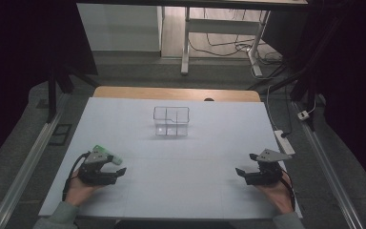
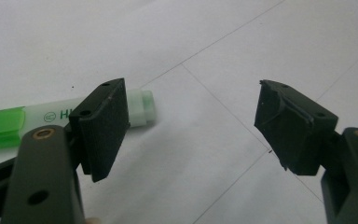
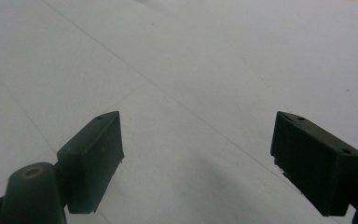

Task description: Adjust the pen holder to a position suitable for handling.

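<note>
Left gripper (image 1: 119, 170), right gripper (image 1: 240, 171): black jaws, brass-ringed screw holes, grey three-cornered top plates, black trailing cables; grey-green sleeves (image 1: 59, 217).

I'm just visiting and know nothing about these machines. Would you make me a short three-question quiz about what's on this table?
1. True or false: the left gripper is clamped on the green highlighter.
2. Which thing stands farthest from the person? A) the clear plastic organizer B) the green highlighter C) the right gripper
3. Fill in: the highlighter lies on the white ____.

Key:
1. False. Its jaws stand apart, and the highlighter lies outside them, behind the left pad.
2. A.
3. Table cover.
</note>
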`<action>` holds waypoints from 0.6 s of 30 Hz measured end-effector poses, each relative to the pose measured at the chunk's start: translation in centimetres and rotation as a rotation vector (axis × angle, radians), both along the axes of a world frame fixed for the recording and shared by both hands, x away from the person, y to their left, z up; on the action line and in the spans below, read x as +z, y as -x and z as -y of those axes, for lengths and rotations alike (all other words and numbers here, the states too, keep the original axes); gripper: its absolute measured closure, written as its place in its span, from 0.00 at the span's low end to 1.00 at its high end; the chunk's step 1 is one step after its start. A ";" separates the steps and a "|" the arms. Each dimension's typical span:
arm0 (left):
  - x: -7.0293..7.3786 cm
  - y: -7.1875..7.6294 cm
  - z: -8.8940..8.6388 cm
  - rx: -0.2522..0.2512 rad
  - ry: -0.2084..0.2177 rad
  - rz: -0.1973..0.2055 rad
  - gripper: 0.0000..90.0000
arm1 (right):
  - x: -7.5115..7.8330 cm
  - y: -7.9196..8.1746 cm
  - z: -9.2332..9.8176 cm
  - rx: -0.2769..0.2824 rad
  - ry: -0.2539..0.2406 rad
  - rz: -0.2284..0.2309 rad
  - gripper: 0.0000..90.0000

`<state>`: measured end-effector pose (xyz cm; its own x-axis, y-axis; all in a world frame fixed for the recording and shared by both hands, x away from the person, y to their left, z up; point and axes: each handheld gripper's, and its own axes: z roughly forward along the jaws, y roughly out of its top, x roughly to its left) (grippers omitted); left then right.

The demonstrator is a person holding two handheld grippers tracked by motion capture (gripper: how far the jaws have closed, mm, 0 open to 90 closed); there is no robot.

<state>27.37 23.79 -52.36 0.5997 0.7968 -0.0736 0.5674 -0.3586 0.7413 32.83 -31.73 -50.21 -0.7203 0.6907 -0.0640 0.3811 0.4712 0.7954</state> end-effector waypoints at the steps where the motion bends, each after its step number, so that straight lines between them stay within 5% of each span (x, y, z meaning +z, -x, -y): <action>1: 0.0 0.0 0.0 0.000 0.002 0.001 0.28 | 0.0 0.0 0.1 0.004 -0.001 -0.004 0.18; 18: 0.1 -0.1 0.0 0.003 -0.019 0.012 0.28 | -0.1 -0.1 0.0 -0.020 -0.001 -0.031 0.19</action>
